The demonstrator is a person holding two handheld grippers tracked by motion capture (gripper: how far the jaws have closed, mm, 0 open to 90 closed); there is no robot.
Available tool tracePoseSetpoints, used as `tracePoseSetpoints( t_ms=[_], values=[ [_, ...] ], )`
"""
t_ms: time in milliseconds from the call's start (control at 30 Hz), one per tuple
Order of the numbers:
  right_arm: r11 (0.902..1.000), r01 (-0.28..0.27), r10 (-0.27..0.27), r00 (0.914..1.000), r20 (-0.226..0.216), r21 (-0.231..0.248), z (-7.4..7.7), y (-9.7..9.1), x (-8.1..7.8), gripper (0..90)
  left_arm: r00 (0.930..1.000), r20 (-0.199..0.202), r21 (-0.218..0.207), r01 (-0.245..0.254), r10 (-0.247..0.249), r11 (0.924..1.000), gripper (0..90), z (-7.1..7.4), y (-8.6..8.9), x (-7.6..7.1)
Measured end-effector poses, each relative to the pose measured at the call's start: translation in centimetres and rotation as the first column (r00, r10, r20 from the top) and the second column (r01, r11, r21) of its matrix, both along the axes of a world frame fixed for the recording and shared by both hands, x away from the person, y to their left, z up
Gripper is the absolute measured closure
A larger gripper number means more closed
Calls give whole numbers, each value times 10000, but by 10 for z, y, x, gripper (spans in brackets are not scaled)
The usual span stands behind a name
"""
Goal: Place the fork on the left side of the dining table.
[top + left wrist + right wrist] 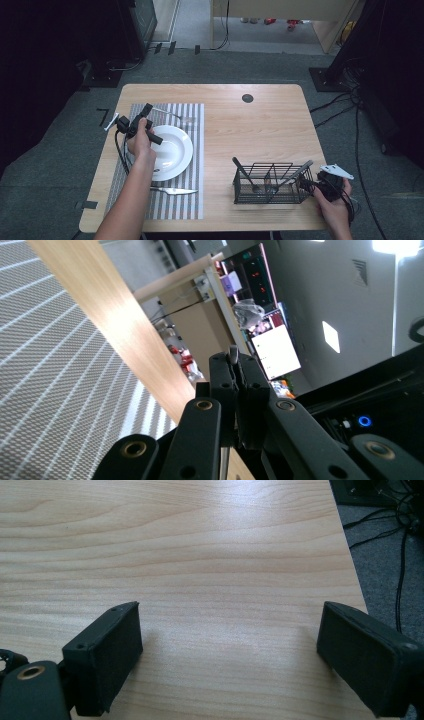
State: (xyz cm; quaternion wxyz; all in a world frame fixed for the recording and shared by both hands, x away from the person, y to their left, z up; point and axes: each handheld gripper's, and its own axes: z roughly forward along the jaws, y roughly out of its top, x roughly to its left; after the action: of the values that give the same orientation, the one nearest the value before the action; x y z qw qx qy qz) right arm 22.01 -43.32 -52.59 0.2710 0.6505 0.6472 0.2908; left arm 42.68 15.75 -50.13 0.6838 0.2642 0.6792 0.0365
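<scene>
Left claw [148,111] tight on fork [172,115] handle — tines beyond, over placemat [192,150]

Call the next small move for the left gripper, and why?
Probably lower the fork flat onto the mat beyond the plate and then open. The left gripper is shut on its handle, the tines hang past the plate's far rim, and the knife already lies on the near side.

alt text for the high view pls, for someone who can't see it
A person's left gripper holds a slim silver fork over the far end of a grey striped placemat, beside a round white plate with a silver knife in front of it. On the light wooden table, the right gripper rests beside a black wire cutlery caddy.
</scene>
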Motion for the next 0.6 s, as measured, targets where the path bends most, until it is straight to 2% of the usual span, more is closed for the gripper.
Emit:
tracePoseSetpoints(
  t_ms=[267, 467, 600],
  values=[
    [10000, 0, 0, 10000, -1, -1, 0, 0, 0, 108, 9990, -352, 440, -268, 283, 9987, 888, -6, 1, 6],
    [10000, 2, -2, 10000, -4, 1, 0, 0, 0, 108, 9953, -622, 199, -734, 745, 9971, 887, -9, 5, 9],
    [10000, 0, 0, 10000, -3, 1, 0, 0, 0, 108, 9929, -738, 613, -887, 931, 9942, 887, -11, 4, 12]
  ],
)
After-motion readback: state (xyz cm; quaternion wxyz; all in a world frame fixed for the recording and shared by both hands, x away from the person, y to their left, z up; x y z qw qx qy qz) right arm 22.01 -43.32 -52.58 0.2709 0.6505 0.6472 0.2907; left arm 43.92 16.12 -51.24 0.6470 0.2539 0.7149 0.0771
